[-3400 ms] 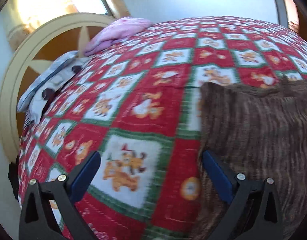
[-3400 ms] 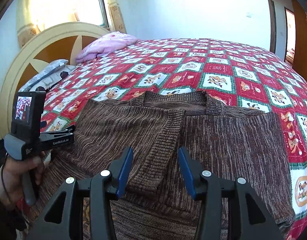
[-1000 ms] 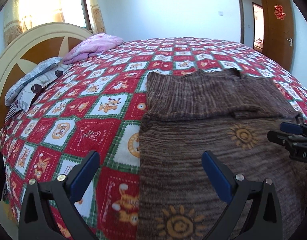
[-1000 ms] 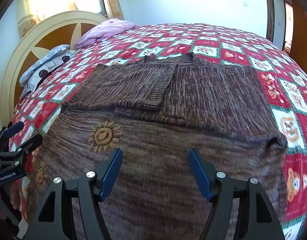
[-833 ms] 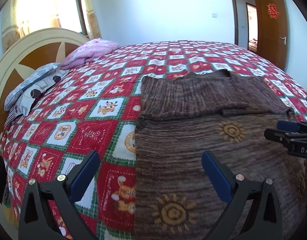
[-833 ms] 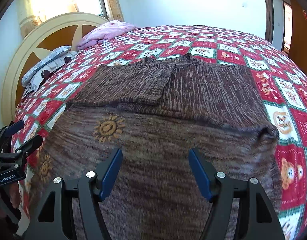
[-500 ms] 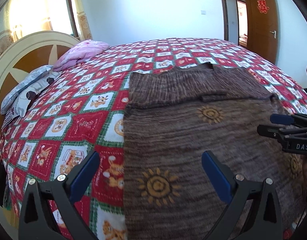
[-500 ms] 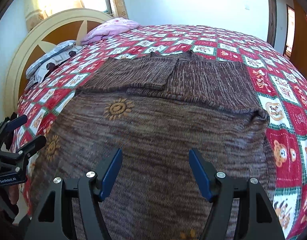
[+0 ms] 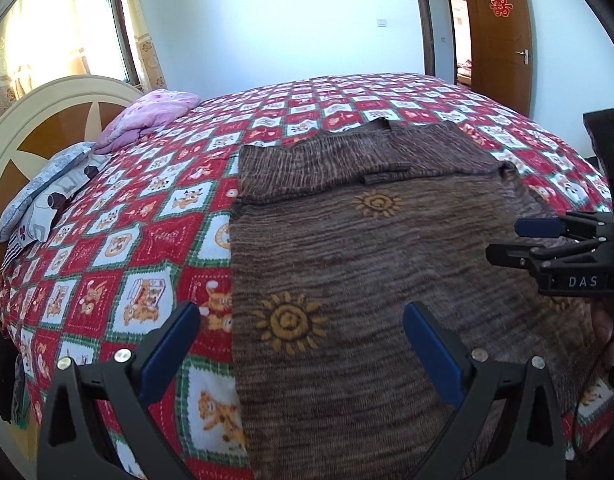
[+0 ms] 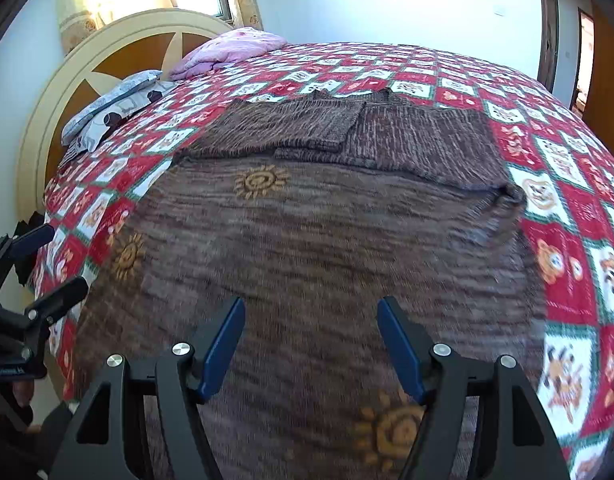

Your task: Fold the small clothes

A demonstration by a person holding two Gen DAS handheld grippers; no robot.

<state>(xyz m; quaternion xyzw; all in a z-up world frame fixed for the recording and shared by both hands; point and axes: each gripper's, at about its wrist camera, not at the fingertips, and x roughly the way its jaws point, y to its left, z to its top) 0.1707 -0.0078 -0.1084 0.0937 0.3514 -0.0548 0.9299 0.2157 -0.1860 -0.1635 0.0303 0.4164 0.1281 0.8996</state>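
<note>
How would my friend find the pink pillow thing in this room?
Start at the big bed's round cream headboard. Two soft things lie against it: a grey patterned pillow and, further from the camera, the pink bundle. It is the only plain pink one, crumpled on the red checked quilt.

A home bedroom: quilted bed (image 9: 347,96), arched headboard (image 10: 119,52), pillows (image 9: 47,192), curtained window (image 9: 103,36), wooden door (image 9: 503,36).
</note>
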